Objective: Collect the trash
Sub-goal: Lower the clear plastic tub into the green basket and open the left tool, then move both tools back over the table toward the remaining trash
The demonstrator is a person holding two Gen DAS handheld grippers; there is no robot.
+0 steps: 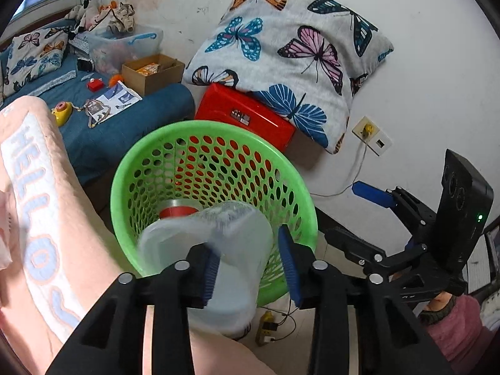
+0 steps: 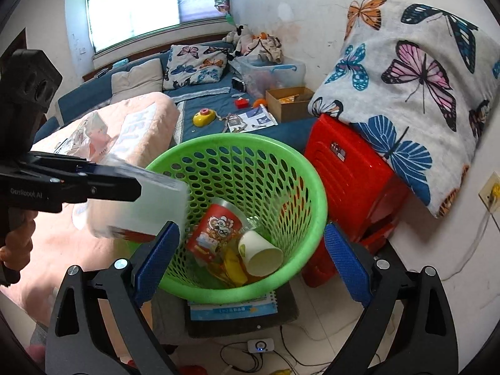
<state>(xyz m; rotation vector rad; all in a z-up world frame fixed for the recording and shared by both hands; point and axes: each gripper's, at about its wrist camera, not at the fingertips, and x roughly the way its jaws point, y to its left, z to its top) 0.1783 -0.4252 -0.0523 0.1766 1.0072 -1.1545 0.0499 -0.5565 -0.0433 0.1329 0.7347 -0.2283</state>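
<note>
- Beside the blue-covered bed (image 2: 200,93), at floor level, a round green perforated plastic basket (image 2: 309,187) rests on a spiral-bound blue booklet (image 2: 232,309) and a dark pad; it is the largest container in view.
- Within the basket lie a red printed snack cup with a cartoon figure (image 2: 215,231), a white paper cup on its side (image 2: 261,254) and crumpled yellow wrapping (image 2: 232,265).
- Translucent white plastic tub (image 1: 237,234): blurred, it hangs over the near rim of the basket, partly covering the red cup in the left wrist view.
- Left gripper (image 1: 251,265): blue pads apart; the tub sits between them, the left pad overlaps it, the right pad stands clear. No clamping is evident.
- Right gripper (image 2: 251,261): jaws wide apart with nothing between them, pointed down at the basket mouth.
- Clear plastic storage bin with blue handle (image 2: 275,72), on the bed against the wall, holds mixed items too small to identify; soft toys sit piled above it.
- Open brown cardboard box (image 2: 289,101), near the bin, contains an orange packet.
- Butterfly-print grey pillow (image 2: 412,93) leans on the wall above a red plastic stool (image 2: 350,175), which stands just beside the basket.
- Pink fleece blanket with pale lettering (image 1: 40,206) lies just beside the basket's left side.
- Yellow toy (image 2: 204,117) and printed leaflet (image 2: 253,118) lie on the bed.
</note>
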